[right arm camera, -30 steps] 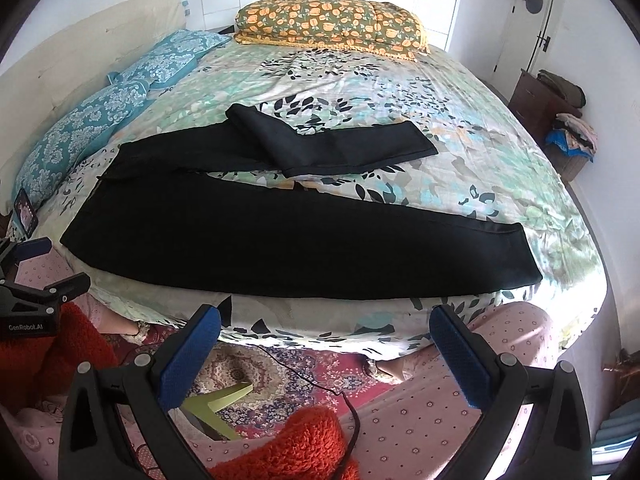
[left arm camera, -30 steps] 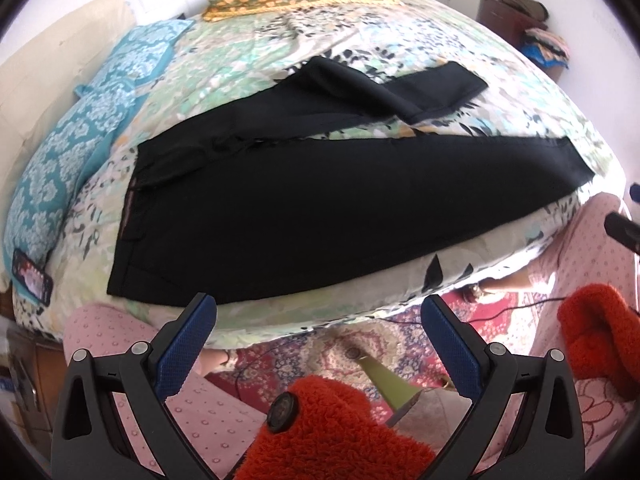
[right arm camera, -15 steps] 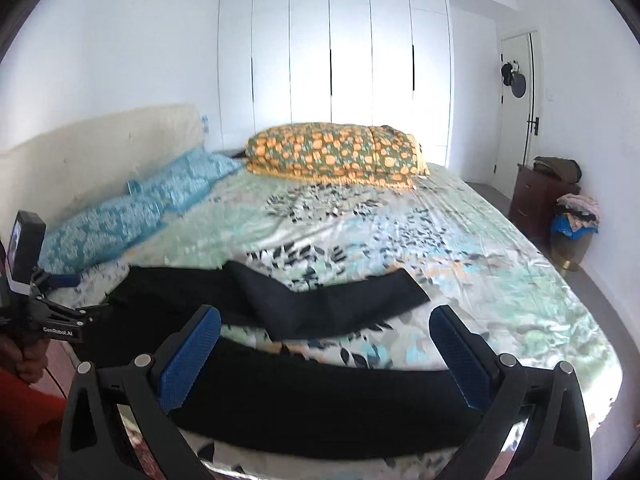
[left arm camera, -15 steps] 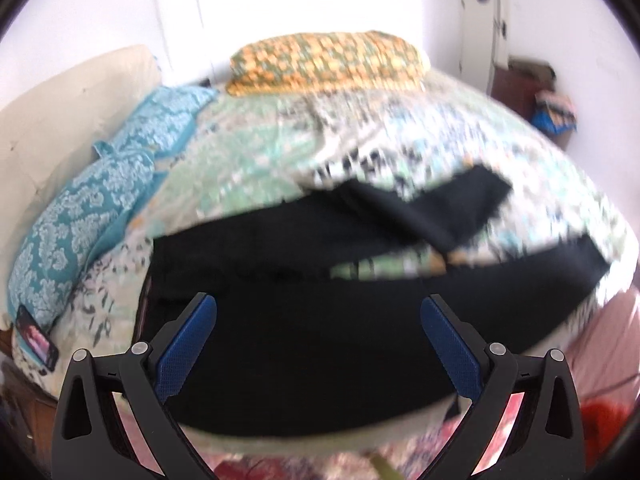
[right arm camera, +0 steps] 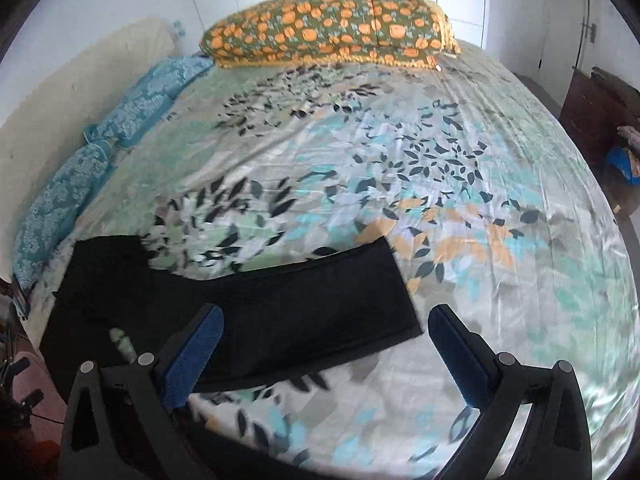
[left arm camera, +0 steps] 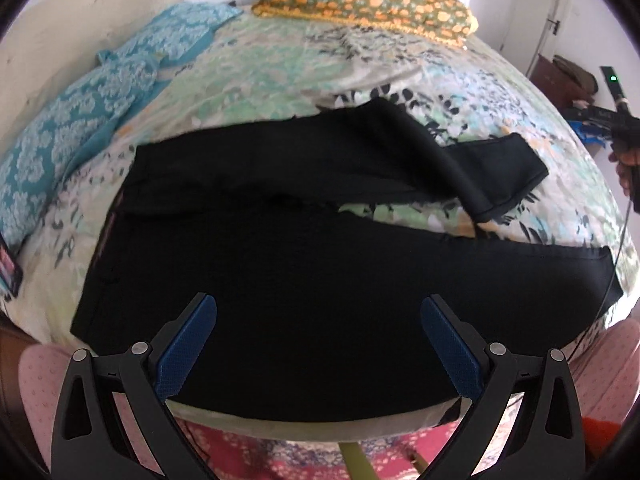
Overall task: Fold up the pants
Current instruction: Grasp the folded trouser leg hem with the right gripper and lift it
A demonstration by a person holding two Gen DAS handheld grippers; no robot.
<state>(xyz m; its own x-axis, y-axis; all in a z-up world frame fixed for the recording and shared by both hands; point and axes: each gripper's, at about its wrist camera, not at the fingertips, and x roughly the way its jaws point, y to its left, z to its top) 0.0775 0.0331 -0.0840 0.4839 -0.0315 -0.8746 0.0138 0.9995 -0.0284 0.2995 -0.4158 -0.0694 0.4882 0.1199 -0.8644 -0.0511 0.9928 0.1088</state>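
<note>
Black pants (left arm camera: 304,264) lie spread on the floral bedsheet (left arm camera: 256,72), waistband at the left. The near leg runs flat to the right along the bed's front edge. The far leg is bent back on itself, its cuff end (left arm camera: 508,176) pointing right. My left gripper (left arm camera: 320,344) is open and empty, hovering over the near leg by the front edge. My right gripper (right arm camera: 326,350) is open and empty, over the far leg's cuff end (right arm camera: 320,304). The right gripper also shows at the far right of the left wrist view (left arm camera: 616,116).
An orange-patterned pillow (right arm camera: 328,28) lies at the head of the bed, blue pillows (left arm camera: 80,128) along the left side. A phone (left arm camera: 8,272) lies at the bed's left edge. A dark wooden cabinet (right arm camera: 596,108) stands at the right. A patterned rug (left arm camera: 304,460) covers the floor below.
Both grippers have moved forward and down over the bed, closer to the pants. The right one now hovers above the far leg's cuff; both stay open.
</note>
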